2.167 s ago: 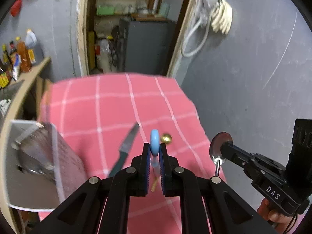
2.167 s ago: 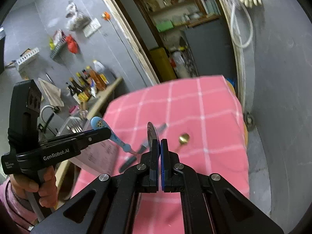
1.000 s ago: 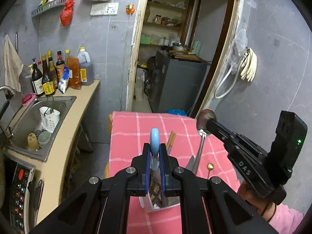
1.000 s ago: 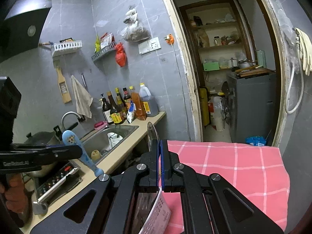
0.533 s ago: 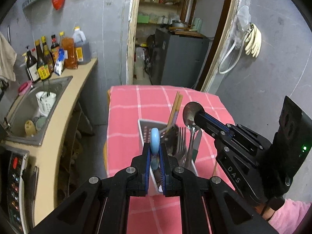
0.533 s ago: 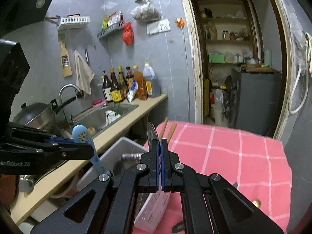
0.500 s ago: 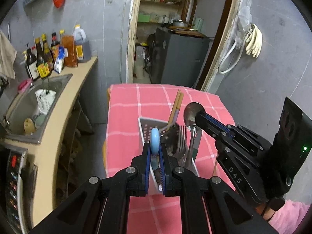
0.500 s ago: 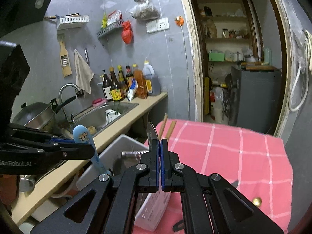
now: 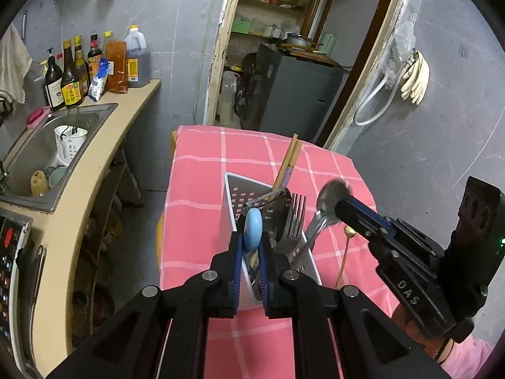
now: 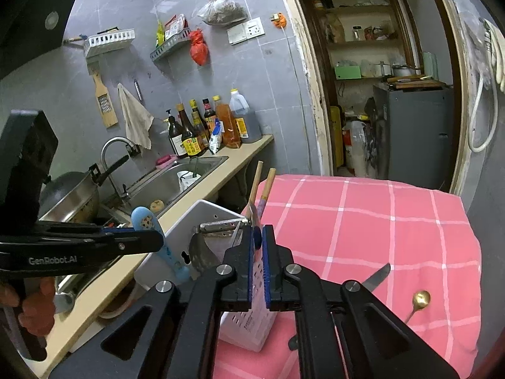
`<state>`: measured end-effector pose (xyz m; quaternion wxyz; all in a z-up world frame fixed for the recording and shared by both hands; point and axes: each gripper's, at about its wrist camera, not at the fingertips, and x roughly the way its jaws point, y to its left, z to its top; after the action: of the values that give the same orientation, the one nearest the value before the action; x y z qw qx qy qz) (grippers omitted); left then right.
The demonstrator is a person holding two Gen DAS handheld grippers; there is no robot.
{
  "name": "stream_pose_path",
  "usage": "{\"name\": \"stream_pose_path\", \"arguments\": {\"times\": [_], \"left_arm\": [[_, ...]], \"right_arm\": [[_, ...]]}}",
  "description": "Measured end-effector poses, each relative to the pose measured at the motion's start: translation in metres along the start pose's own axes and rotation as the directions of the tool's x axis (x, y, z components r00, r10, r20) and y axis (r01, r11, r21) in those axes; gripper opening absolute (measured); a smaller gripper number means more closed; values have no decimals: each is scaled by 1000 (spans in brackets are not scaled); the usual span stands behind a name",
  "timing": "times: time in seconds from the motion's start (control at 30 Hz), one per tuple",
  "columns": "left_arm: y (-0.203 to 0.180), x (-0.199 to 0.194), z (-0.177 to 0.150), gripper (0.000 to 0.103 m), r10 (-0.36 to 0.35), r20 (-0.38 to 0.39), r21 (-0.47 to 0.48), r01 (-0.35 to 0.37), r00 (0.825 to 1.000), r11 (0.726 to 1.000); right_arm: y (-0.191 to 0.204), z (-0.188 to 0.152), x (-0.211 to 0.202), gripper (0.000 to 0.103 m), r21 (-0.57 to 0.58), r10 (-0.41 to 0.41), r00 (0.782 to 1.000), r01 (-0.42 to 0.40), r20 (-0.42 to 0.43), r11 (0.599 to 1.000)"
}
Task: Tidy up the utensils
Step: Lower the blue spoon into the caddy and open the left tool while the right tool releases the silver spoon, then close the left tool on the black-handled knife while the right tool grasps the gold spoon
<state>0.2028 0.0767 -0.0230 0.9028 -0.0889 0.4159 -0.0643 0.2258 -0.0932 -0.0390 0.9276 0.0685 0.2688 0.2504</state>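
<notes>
Left jaws: the left gripper [image 9: 252, 254] is clamped on the blue spoon [image 9: 253, 228], its pads pinching the handle just under the rounded end.
Blue spoon axis: long axis runs roughly up and down, rounded end up and bowl end down, as the right wrist view shows [image 10: 159, 248]; it hangs over the near end of the holder, a pose that looks chosen so it can drop in lengthwise.
Right jaws: the right gripper [image 10: 258, 246] is closed on the metal spoon [image 9: 328, 200]. In its own view only a thin sliver sits between the pads, so the hold is judged mostly from the left wrist view.
Metal spoon axis: bowl up, handle slanting down and left toward the holder's right side, beside the fork [image 9: 293, 221].
Utensil holder: the white perforated holder [image 9: 235, 191] stands on the pink checked cloth [image 9: 202, 189], already carrying the fork, chopsticks [image 9: 288, 158] and a few other pieces.
Left on the cloth: a knife [image 10: 375, 276] and a small gold spoon [image 10: 419, 301] lie flat, right of the holder, apart from it.
Step in hand: both spoons are probably about to be lowered in handle-up and bowl-down.
</notes>
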Motion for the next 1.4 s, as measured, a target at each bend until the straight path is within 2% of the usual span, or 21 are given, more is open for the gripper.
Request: {"name": "stream_pose_path", "arguments": {"times": [0.03,0.1,0.23,0.33,0.43,0.53,0.57,0.6,0.63,0.7,0.73,0.9,1.03,1.13,1.4], "left_arm": [[0,0,0,10,-2,0,0,2,1000,1000],[-1,-1,-1,10,-3,2,-2,3,1000,1000],[0,-4,-2,11,-8,5,-12,9,1000,1000],[-3,-10,-3,11,-9,20,-13,9,1000,1000],[-6,-15,-4,15,-4,38,-5,4,999,1000],[-8,-19,-4,29,-4,59,-2,4,998,1000],[-9,-20,-4,37,-5,69,-3,6,998,1000],[-10,-21,-4,50,-7,79,-4,7,997,1000],[-12,-23,-4,56,-4,98,-7,5,995,1000],[-16,-26,-5,70,-12,134,-9,13,991,1000],[-20,-26,-6,72,-26,153,-11,28,988,1000],[-34,-23,-4,89,-44,191,-24,49,981,998],[-50,-16,-1,91,-62,199,-5,65,978,998],[-69,-8,3,91,-72,193,45,64,978,997],[-120,17,11,92,-115,141,178,89,983,980]], "right_arm": [[-1,0,-2,14,4,9,1000,-9,3,1000],[-2,1,-5,30,11,17,1000,-17,9,1000],[-6,3,-14,31,39,6,999,-8,37,999],[-15,4,-29,50,68,-21,997,16,72,998],[-23,7,-42,53,84,-55,994,47,94,995],[-32,9,-55,65,103,-92,988,80,120,992],[-36,10,-60,68,107,-108,986,95,130,990],[-38,11,-65,73,109,-124,983,109,138,988],[-41,11,-69,77,112,-142,979,127,145,986],[-47,12,-77,96,123,-189,969,171,158,978],[-50,11,-82,100,128,-211,964,191,165,973],[-69,8,-102,101,152,-296,941,272,167,950],[-91,-1,-117,101,183,-349,927,322,141,929],[-109,-8,-124,101,212,-375,920,346,111,914],[-162,-34,-133,101,306,-400,916,374,23,876]]}}
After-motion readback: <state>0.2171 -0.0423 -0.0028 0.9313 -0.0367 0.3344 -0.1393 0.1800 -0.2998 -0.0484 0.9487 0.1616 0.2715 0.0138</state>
